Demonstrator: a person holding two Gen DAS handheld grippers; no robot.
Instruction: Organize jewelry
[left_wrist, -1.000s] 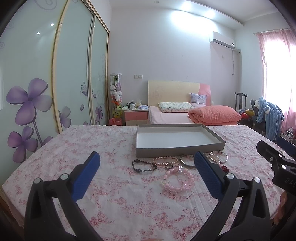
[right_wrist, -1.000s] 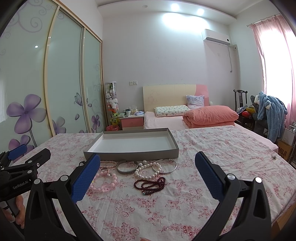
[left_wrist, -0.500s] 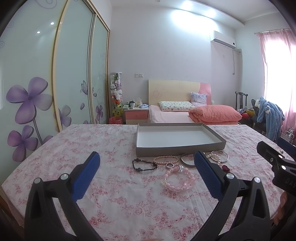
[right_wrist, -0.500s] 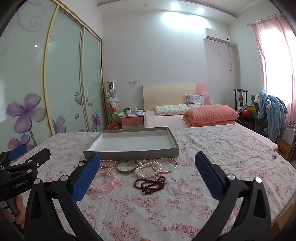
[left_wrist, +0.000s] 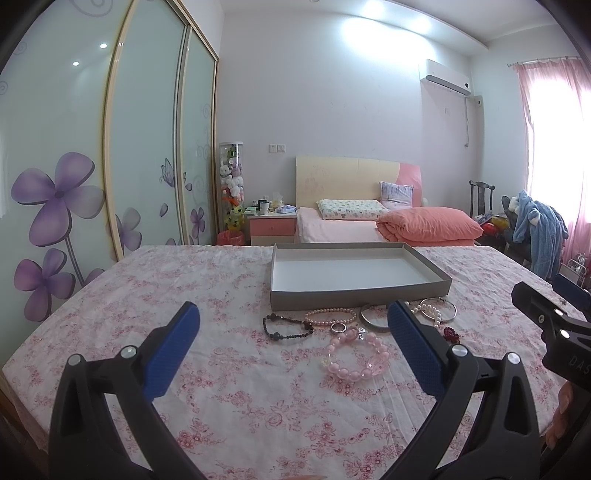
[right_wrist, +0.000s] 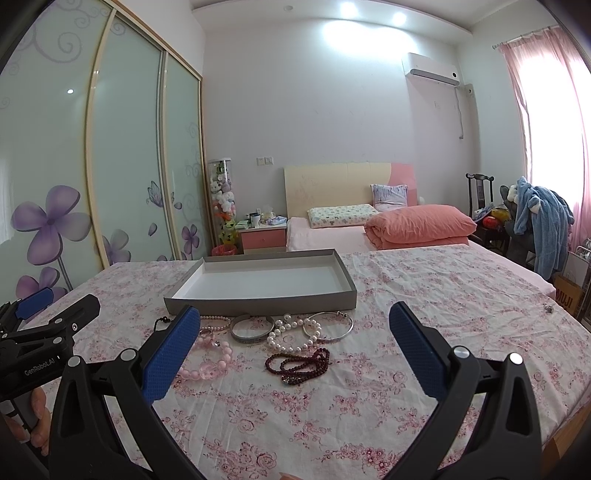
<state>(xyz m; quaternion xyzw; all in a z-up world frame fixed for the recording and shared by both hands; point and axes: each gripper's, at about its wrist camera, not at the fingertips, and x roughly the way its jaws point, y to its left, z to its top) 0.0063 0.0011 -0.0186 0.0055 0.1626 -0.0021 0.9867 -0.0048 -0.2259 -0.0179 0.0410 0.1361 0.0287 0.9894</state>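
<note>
1. Left wrist view: the left gripper (left_wrist: 291, 345) hung over the pink floral bedspread (left_wrist: 229, 369) with both blue-padded fingers spread wide and nothing between them. The right gripper (right_wrist: 295, 345) stood likewise, wide apart and empty.

2. Jewelry lay in a loose row on the cloth just in front of the near wall of the shallow grey cardboard tray (left_wrist: 354, 297), whose white floor held nothing. Its long axis ran left to right, parallel to the row.

3. Key relation: ahead of the left gripper, slightly right of its centre line, lay the chunky pink bead bracelet (left_wrist: 355, 356) and the black bead bracelet (left_wrist: 286, 326). Ahead of the right gripper, near centre, lay the dark red bead strand (right_wrist: 297, 363) and the white pearl bracelet (right_wrist: 293, 334). Judgement: each tool was nearer its own pair; every piece must travel forward, over the near wall.

4. Hard to read:
   - the left tool's right finger covered part of the silver bangle (left_wrist: 373, 317);
   - the right tool's left finger hid part of the pink bracelet;
   - the small ring (left_wrist: 338, 326) was too fine to resolve;
   - clasps were not discernible.
</note>
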